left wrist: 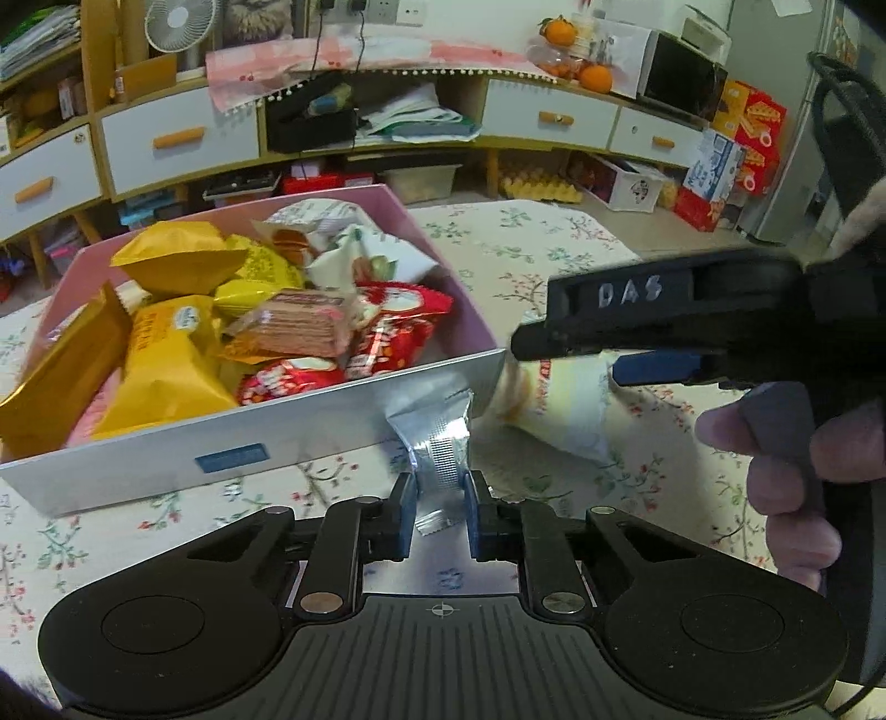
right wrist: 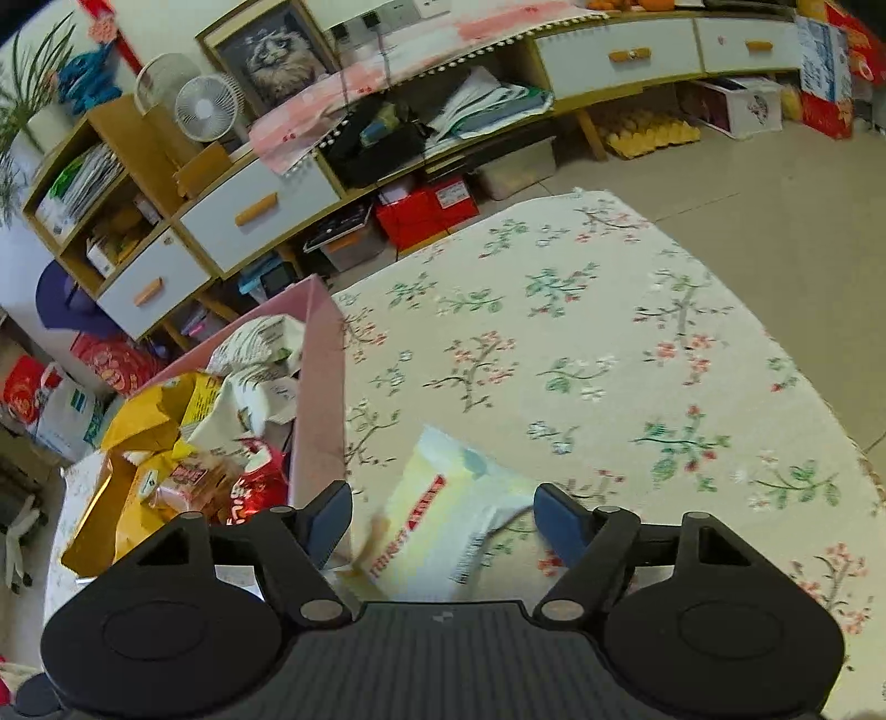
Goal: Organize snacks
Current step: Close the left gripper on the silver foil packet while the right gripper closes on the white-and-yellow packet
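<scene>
A silver packet (left wrist: pixel 440 443) is clamped by the left gripper (left wrist: pixel 440 498); a blurred pale packet (right wrist: pixel 443 526), seemingly unpressed, is straddled by the right gripper (right wrist: pixel 443 523).

Setting: a lived-in home room, living-room type. Evidence: long low wooden cabinet (left wrist: pixel 354 138) with white drawers (right wrist: pixel 260 213) and open cubbies along the wall; framed cat picture (right wrist: pixel 274 52); small desk fan (right wrist: pixel 207 108); oranges (left wrist: pixel 595 77) on the cabinet top; storage boxes (right wrist: pixel 426 213) beneath it; potted plant (right wrist: pixel 25 105); tiled floor (right wrist: pixel 775 166); floral-cloth table (right wrist: pixel 554 332).
</scene>
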The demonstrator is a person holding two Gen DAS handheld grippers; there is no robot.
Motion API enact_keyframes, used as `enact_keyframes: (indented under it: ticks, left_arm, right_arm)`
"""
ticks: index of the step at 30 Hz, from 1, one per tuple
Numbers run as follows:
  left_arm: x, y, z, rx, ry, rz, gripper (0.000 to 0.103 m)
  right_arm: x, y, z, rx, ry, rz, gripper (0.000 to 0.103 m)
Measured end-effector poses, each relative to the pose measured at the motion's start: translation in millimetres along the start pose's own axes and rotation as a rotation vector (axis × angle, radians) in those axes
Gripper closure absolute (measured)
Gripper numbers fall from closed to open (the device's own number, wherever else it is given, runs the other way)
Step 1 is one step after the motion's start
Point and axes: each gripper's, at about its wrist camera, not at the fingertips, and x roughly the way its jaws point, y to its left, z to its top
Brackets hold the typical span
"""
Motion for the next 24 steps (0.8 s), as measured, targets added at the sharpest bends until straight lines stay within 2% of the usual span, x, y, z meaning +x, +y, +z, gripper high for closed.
enact_keyframes:
  ticks: [4,7,9,13,19,24]
  left_arm:
    - [-2,9,-4,-0.018,-0.018,-0.016,0.082]
    - [-1,14,-6,-0.017,-0.031,-0.05,0.079]
    - [2,16,-6,-0.026,-0.025,-0.062,0.075]
    - [8,16,-5,-0.045,-0.024,-0.081,0.075]
    - [11,8,-4,-0.038,-0.035,-0.067,0.07]
    - [13,6,-6,-0.035,-0.057,-0.034,0.074]
  right_arm:
    - [10,11,-6,-0.077,0.014,-0.046,0.054]
    - [9,12,-10,-0.157,0.003,-0.068,0.062]
    - [5,9,-12,-0.199,0.012,-0.07,0.062]
    - [-5,-4,-13,-0.221,0.029,-0.077,0.062]
    - [-9,-8,-16,-0.259,0.042,-0.069,0.06]
    - [-4,3,-21,-0.332,0.035,-0.098,0.059]
